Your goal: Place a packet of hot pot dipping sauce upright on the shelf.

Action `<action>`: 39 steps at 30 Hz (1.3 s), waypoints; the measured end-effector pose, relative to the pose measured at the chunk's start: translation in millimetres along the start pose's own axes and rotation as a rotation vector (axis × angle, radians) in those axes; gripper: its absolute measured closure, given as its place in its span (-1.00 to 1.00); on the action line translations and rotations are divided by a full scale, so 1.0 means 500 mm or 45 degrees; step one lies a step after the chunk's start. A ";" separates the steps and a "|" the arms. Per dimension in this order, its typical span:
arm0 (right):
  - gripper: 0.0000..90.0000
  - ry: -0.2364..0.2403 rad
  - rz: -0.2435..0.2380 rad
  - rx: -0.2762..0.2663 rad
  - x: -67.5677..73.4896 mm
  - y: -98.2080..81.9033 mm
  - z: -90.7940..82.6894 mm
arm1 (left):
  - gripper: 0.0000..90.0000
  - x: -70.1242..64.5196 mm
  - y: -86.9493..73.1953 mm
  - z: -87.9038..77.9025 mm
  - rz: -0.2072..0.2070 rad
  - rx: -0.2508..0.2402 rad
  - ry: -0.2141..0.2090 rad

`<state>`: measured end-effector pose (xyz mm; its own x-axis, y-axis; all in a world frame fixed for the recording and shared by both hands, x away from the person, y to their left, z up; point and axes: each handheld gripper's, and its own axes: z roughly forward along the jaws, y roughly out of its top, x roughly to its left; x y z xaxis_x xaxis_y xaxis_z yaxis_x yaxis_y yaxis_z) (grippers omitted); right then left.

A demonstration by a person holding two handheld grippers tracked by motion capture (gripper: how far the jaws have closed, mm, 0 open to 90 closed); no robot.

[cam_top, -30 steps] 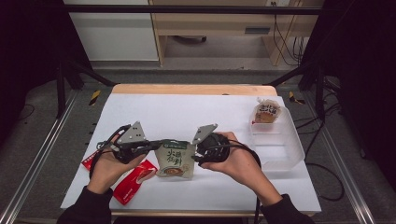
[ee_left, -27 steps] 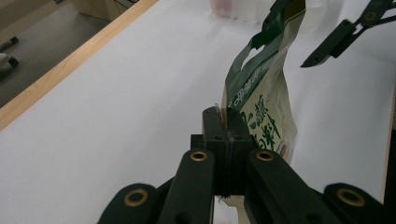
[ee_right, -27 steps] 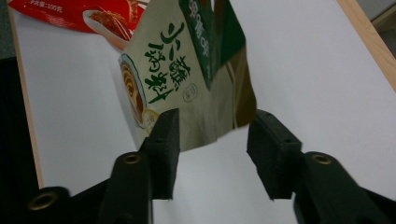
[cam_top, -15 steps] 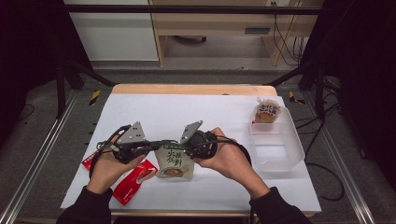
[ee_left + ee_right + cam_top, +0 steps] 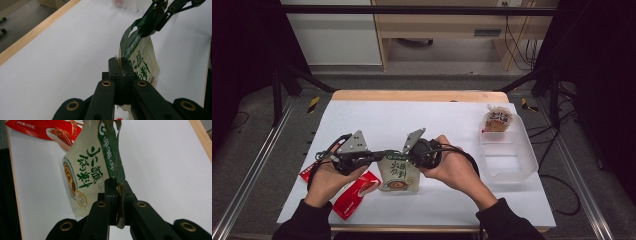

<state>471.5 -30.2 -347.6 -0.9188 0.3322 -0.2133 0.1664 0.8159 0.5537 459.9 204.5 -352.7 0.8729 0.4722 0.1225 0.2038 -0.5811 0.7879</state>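
A cream pouch (image 5: 398,174) with a dark green top strip and green lettering hangs between the two grippers near the table's front. My left gripper (image 5: 381,156) is shut on the strip's left end; in the left gripper view its jaws (image 5: 120,66) pinch the pouch (image 5: 143,62) at that corner. My right gripper (image 5: 410,153) has just been closing, and it is now shut on the strip's right end. The right gripper view has its jaws (image 5: 119,186) clamped on the green edge of the pouch (image 5: 85,170). The right gripper (image 5: 150,27) also appears in the left gripper view.
A red food packet (image 5: 357,192) lies flat under my left hand, and another red one (image 5: 306,173) is at the table's left edge. A clear plastic tub (image 5: 512,162) stands at the right with a brown-printed pouch (image 5: 497,120) at its far end. White paper covers the table.
My right hand slid left toward the pouch and its jaws closed on the green top strip. The left gripper stayed in place, holding its end.
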 end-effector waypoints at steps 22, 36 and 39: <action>1.00 -0.159 -0.105 -0.022 -0.030 0.007 -0.074 | -0.08 0.030 -0.032 -0.041 -0.132 -0.164 0.046; 1.00 -0.285 -0.051 -0.102 -0.067 -0.054 -0.142 | -0.70 0.064 -0.141 0.005 -0.282 0.022 0.270; 1.00 -0.307 -0.030 -0.126 -0.075 -0.069 -0.154 | -0.74 0.064 -0.159 0.002 -0.294 0.023 0.332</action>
<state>472.8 -107.4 -296.7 -0.8081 0.4267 -0.4061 0.0997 0.7785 0.6197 472.2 264.9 -412.0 0.6608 0.7446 0.0940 0.3924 -0.4495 0.8025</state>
